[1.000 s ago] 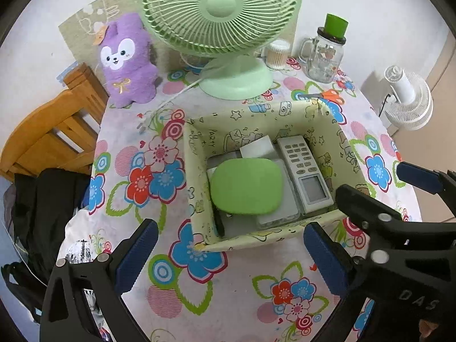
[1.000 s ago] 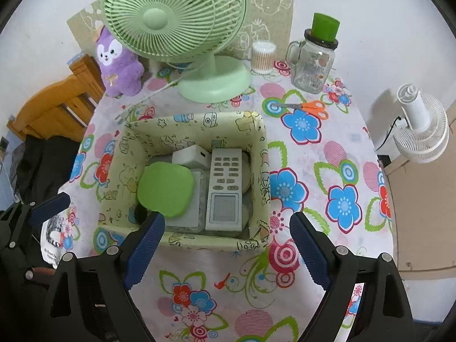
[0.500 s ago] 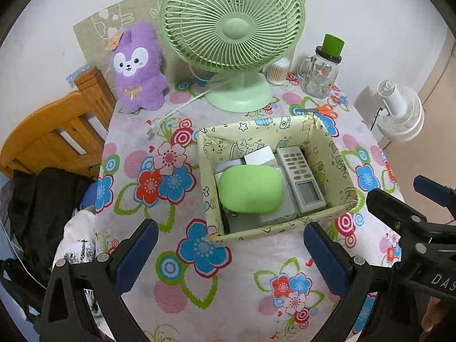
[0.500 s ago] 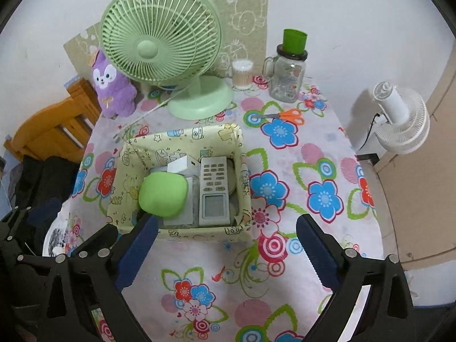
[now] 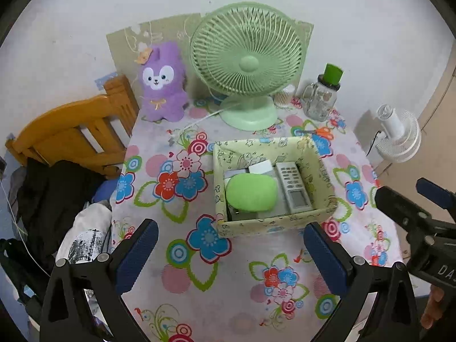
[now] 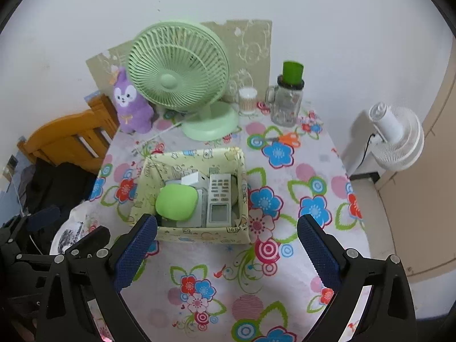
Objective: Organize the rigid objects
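Remote [image 5: 293, 185] flat in box [image 5: 273, 225], long axis toward fan [image 5: 246, 62], screen end nearest; both hand-held grippers wide, empty.

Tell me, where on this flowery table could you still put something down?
The widest bare stretch of tablecloth lies in front of the patterned box. There is more room to its right, short of the orange scissors, and to its left. The back edge is crowded: plush rabbit, green fan, glass jar.
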The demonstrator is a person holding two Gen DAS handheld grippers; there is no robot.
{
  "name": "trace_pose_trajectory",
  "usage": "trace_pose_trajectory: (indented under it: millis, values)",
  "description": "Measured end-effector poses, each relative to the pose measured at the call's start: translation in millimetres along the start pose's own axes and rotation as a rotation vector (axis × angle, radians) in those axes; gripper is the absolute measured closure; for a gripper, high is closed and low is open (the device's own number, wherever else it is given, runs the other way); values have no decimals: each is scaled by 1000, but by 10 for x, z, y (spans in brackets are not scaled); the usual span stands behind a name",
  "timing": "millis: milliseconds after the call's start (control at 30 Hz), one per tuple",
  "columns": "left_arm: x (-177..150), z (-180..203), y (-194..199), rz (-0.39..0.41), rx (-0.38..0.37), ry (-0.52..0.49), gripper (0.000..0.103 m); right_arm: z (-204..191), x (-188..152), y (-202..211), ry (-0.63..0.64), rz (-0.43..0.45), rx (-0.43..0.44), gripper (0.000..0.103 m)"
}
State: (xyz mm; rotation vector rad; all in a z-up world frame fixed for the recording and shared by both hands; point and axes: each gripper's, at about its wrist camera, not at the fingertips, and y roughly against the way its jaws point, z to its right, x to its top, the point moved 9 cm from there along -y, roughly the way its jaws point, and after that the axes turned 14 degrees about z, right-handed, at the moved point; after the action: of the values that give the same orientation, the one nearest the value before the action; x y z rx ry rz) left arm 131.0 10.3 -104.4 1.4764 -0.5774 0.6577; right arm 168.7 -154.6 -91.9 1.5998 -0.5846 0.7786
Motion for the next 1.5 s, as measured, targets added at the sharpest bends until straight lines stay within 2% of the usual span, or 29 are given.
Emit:
trace_pose_trajectory:
  millis: [267,533,833,1067,1500]
  values:
    - [28,61,280,33,7,3,0,45,56,287,-14,40,20,3]
    - [24,76,566,73,34,0,0,123,112,618,7,89,-12,3]
    - [53,130,865,113,5,30,0,176,88,881,-8,130,-34,3]
    - [59,85,984,142,49,37,0,132,52,1030,-11,139,-20,3]
    - [-19,176,1095,158,31,33,0,124,17,1151,-3,148,-25,3]
